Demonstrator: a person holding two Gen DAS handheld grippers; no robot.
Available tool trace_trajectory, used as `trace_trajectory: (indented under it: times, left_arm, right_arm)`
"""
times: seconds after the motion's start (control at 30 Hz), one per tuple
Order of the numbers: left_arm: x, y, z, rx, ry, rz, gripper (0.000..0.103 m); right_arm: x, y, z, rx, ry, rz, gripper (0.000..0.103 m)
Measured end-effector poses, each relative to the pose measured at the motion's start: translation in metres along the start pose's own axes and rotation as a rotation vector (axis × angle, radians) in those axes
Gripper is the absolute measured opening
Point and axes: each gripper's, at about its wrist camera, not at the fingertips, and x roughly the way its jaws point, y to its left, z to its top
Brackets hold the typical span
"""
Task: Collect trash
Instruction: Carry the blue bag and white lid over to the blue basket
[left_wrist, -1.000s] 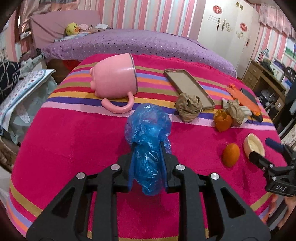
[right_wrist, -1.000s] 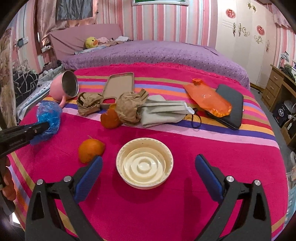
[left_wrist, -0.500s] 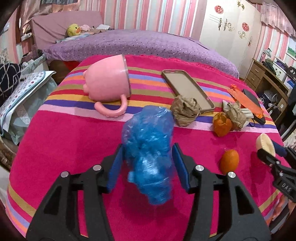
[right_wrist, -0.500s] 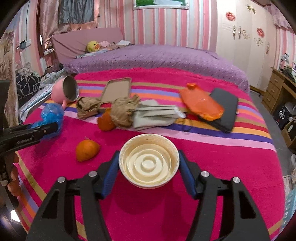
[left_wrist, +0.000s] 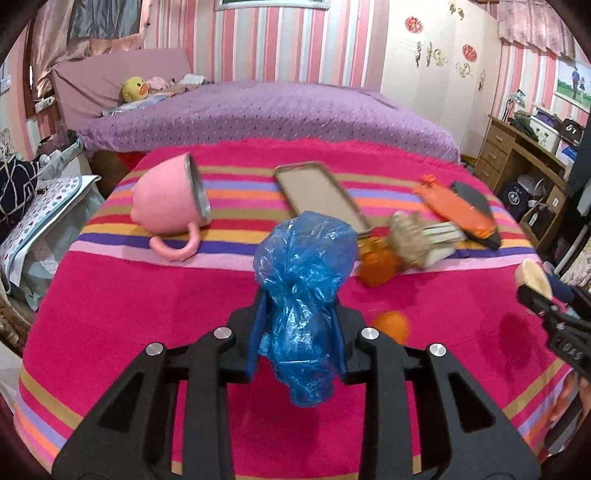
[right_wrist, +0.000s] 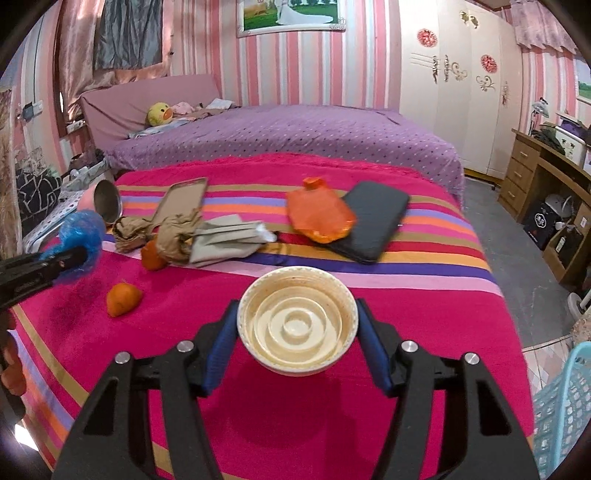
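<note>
A lived-in home bedroom.
Purple-covered bed (right_wrist: 295, 136) with a plush duck (right_wrist: 159, 113), striped pink wallpaper (right_wrist: 295, 66), white wardrobe (right_wrist: 469, 85), wooden desk (right_wrist: 535, 177).

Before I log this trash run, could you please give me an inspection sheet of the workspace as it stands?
Surface: striped pink blanket over a bed.
Job's things: crumpled blue plastic bag and cream round lid, both lifted; two orange peel pieces and crumpled brown paper on the blanket.
Clutter: pink mug on its side, phone case, orange pouch on a dark tablet, folded grey cloth.
Grippers: left tool clamps the bag, its jaws just closed in; right tool clamps the lid.
Cables: nothing seen.
Surroundings: purple bedspread, wooden desk, blue basket.
</note>
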Motion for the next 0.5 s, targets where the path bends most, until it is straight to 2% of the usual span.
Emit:
trace_trajectory:
  times: [0.13,0.5]
  left_arm:
    - [-0.011,-0.026,-0.003,0.018,-0.026,0.003,0.029]
    - [-0.024,-0.085,-0.010,0.047,-0.057,-0.058,0.029]
  right_arm:
    - [-0.007,-0.016,-0.002,0.003,-0.018,-0.021,0.061]
    - [-0.019,-0.041,-0.007,0.016,-0.044,-0.035,0.061]
